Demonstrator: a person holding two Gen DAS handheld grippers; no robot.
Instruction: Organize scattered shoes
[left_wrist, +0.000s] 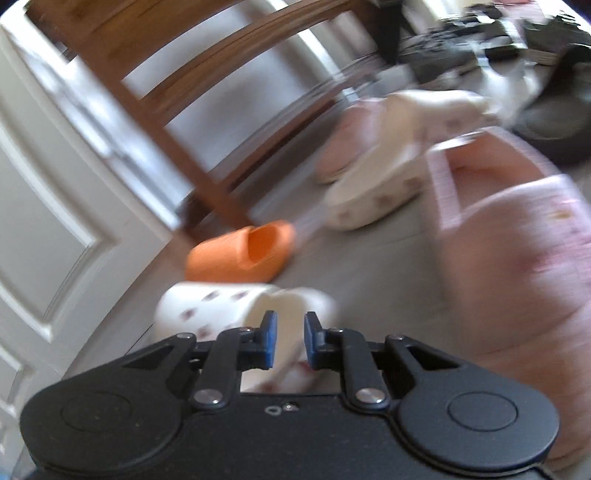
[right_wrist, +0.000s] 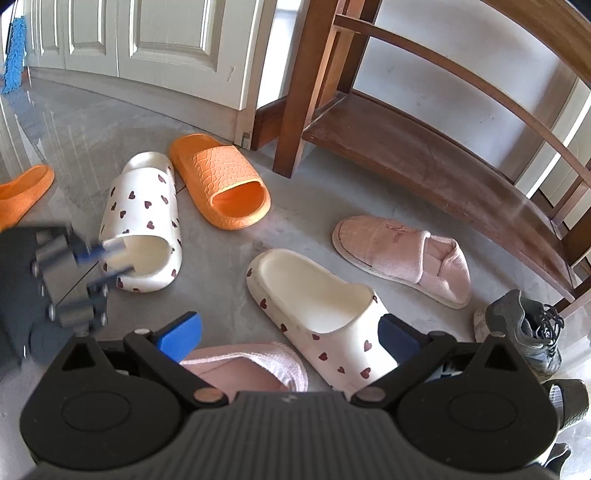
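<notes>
Grey polished floor (right_wrist: 229, 295) spreads before a wooden slatted shoe rack (right_wrist: 424, 155), its lower shelf bare. A white heart-print slide (right_wrist: 142, 221) lies lengthwise, toe toward the white panelled doors (right_wrist: 147, 37), just beside an orange textured slide (right_wrist: 221, 181). The left gripper (right_wrist: 110, 258) pinches the strap edge at its opening, jaws nearly together. The right gripper (right_wrist: 291, 332) points steeply down, jaws wide apart above a second white heart-print slide (right_wrist: 325, 317).
</notes>
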